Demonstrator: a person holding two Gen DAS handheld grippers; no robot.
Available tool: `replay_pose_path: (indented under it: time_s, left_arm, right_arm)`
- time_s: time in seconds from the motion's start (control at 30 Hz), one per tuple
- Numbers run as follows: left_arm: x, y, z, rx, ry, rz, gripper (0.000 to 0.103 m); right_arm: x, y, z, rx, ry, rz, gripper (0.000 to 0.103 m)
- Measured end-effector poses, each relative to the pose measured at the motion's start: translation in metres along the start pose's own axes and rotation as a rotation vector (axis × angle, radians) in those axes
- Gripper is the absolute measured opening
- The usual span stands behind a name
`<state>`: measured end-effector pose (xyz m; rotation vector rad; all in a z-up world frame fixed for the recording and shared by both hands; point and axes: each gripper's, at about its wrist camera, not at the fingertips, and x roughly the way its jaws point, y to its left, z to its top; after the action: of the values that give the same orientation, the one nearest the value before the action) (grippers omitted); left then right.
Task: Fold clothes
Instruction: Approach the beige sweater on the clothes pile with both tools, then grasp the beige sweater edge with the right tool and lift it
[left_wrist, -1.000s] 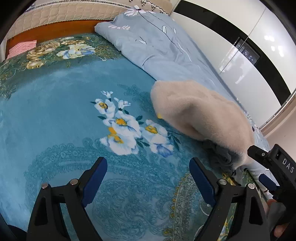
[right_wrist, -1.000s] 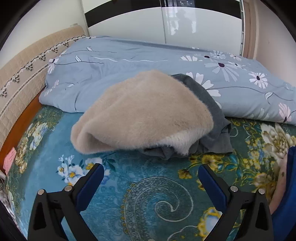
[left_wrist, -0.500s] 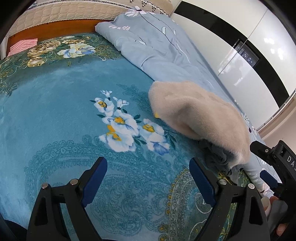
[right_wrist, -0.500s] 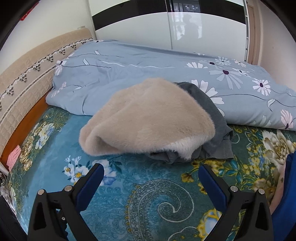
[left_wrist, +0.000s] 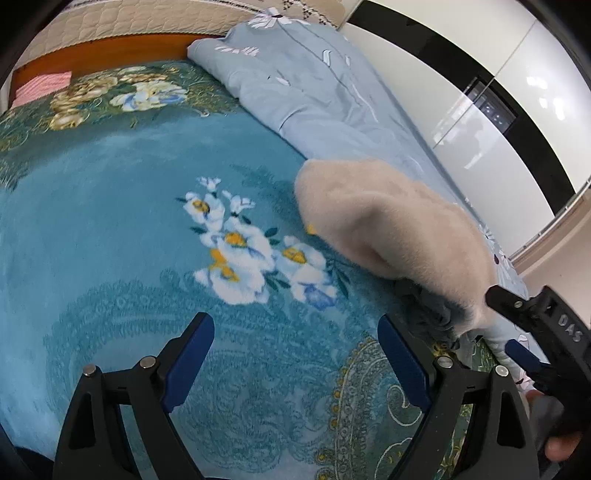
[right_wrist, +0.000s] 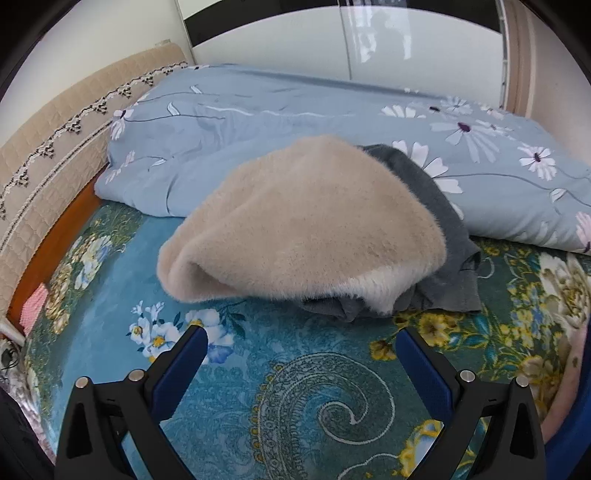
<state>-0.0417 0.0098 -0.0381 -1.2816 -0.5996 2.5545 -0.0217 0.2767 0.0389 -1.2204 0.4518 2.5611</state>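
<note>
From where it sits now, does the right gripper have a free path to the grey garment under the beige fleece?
Probably yes. The right gripper is open, and only bare bedspread lies between it and the grey garment, whose front edge pokes out from under the beige fleece.

A bed fills the room, spread with a teal floral blanket (left_wrist: 110, 206). A pale blue flowered duvet (right_wrist: 295, 114) lies bunched toward 12 o'clock. The quilted beige headboard (right_wrist: 55, 133) stands at 10 o'clock above an orange-brown frame (left_wrist: 110, 48). Glossy white wardrobe doors (left_wrist: 491, 122) with black bands reflect ceiling lights at 2 o'clock.
</note>
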Motion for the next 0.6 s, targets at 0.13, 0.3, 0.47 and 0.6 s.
replay_pose_path:
  time_s: [0.13, 0.3, 0.47, 0.6]
  left_arm:
    - [-0.01, 0.0, 0.009, 0.02, -0.027, -0.026, 0.091]
    - [-0.022, 0.008, 0.021, 0.069, -0.055, -0.018, 0.091]
    - [-0.033, 0.03, 0.024, -0.002, -0.066, -0.021, 0.091]
    - [-0.036, 0.041, 0.024, -0.063, -0.072, -0.034, 0.09]
  right_arm:
    - [0.009, -0.024, 0.022, 0.058, 0.019, 0.034, 0.103]
    - [0.025, -0.054, 0.055, 0.181, 0.036, 0.052, 0.103]
    - [0.038, -0.082, 0.093, 0.256, 0.016, 0.033, 0.103]
    - [0.048, -0.091, 0.126, 0.272, 0.015, 0.06, 0.103]
